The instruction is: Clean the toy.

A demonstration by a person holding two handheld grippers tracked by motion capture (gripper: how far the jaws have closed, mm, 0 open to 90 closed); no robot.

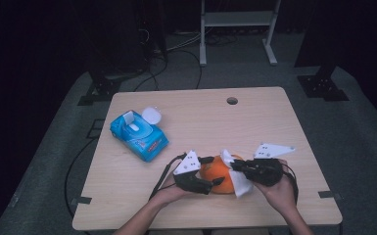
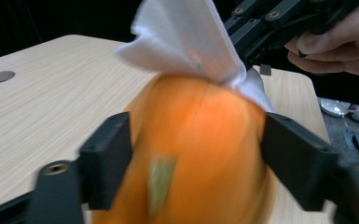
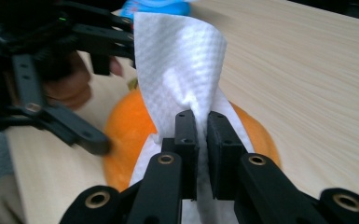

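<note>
Orange and round, the smooth-skinned fruit [image 1: 219, 172] sits on the pale wooden table [image 1: 274, 122] near its front edge, between the person's two hands. The left gripper [image 1: 213, 171] clasps it from the left: in the left gripper view its two black jaws press against opposite flanks of the orange fruit [image 2: 200, 154], one on each side, so the fruit fills the gap between them. The fruit's skin there is blurred, and a small greenish mark shows low on it. The right gripper [image 1: 238, 167] comes in from the right with its jaws drawn tightly together on a white embossed paper tissue [image 1: 240, 180], which lies against the fruit's right side and hangs down toward the table. In the right gripper view the jaws pinch a gathered fold of the tissue [image 3: 179, 70], the sheet rising above the jaws and spreading below them over the top of the fruit [image 3: 130, 135]. In the left gripper view the same tissue [image 2: 186, 42] stands up from the crown of the fruit, with the right gripper just behind it. Well apart, toward the table's far left, lies a blue tissue pack [image 1: 138, 135] with a small white round lid [image 1: 152, 115] just beside it.
</note>
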